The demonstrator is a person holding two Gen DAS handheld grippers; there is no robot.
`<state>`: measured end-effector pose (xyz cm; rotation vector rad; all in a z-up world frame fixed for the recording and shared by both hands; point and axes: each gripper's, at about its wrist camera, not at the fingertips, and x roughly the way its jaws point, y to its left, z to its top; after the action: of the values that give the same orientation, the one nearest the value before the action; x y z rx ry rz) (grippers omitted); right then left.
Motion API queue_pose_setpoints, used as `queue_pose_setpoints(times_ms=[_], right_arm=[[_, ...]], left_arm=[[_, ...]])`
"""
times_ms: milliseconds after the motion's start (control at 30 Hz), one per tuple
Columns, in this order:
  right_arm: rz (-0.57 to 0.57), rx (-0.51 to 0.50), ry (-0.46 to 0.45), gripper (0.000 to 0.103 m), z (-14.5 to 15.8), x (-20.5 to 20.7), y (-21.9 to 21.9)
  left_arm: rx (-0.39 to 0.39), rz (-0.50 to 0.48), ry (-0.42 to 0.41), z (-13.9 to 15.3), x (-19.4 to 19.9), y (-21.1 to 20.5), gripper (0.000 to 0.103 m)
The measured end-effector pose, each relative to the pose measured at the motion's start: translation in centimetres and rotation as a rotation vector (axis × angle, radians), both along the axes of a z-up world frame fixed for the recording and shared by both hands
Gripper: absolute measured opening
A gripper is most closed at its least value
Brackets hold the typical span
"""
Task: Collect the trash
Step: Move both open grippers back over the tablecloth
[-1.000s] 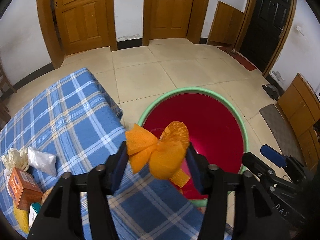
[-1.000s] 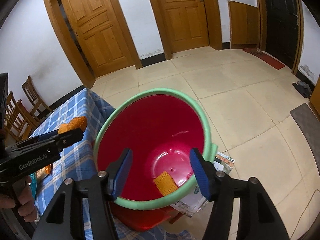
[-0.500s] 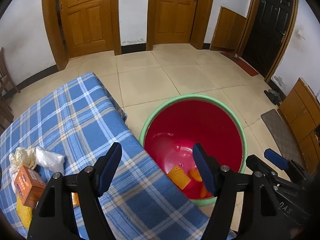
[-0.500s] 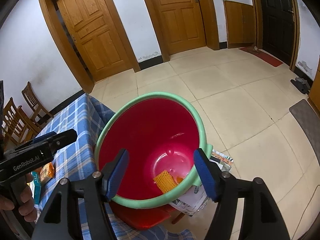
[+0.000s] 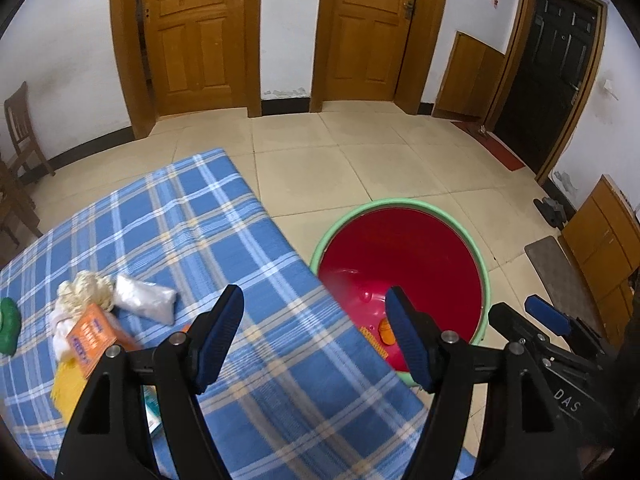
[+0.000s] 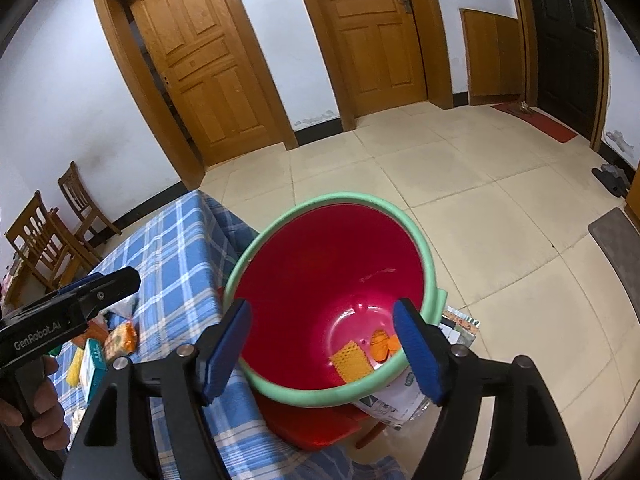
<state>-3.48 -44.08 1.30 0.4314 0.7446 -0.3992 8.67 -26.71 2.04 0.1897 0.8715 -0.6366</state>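
two pieces of trash already lie in the bottom of the red bucket (image 6: 320, 280): a flat orange mesh piece (image 6: 351, 362) and a crumpled orange net (image 6: 381, 345) just beside it. the bucket, with its green rim, stands off the counter's right edge, tilted toward the cameras on what looks like a red stool, with some printed packaging under it.

the left gripper (image 5: 314, 338) hangs over the counter (image 5: 248, 272) near that right edge, its jaws spread wide and nothing between them. the right gripper (image 6: 322, 346) points into the bucket's mouth; its jaws are opening, and nothing is pinched between them, only the bucket's near rim seen through the gap.

most of the work looks still ahead. toward the counter's left edge sits a loose heap: a pale stringy bundle (image 5: 82, 286), a clear plastic bag (image 5: 146, 302), an orange box (image 5: 90, 338) touching both, a yellow mesh piece (image 5: 66, 392) under the box, and a green thing (image 5: 8, 326) at the very edge, only partly in view. the right wrist view adds a teal and white carton (image 6: 93, 366) and an orange-yellow packet (image 6: 120, 340) in the same heap. by my judgement, a small share is done and the heap is what remains.
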Motion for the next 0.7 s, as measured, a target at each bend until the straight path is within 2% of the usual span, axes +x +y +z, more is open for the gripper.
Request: queue_pose_setpoints(times_ms=[233,333,700], right_arm=[[0.043,0.004,-0.013,0.083,0.6,0.1,1.9],[0.067,0.016,-0.008,0.088,0.6,0.2,2.8],[0.168,0.03,0.01,0.091,0.5,0.7,6.8]], left_arm=[[-0.016,0.062,-0.009,1.2,-0.9,4.2,0.073],[-0.026,0.098,0.002,1.5,-1.1,6.3,0.073],[-0.03,0.249,0.03,1.0,-2.5,14.2,0.073]])
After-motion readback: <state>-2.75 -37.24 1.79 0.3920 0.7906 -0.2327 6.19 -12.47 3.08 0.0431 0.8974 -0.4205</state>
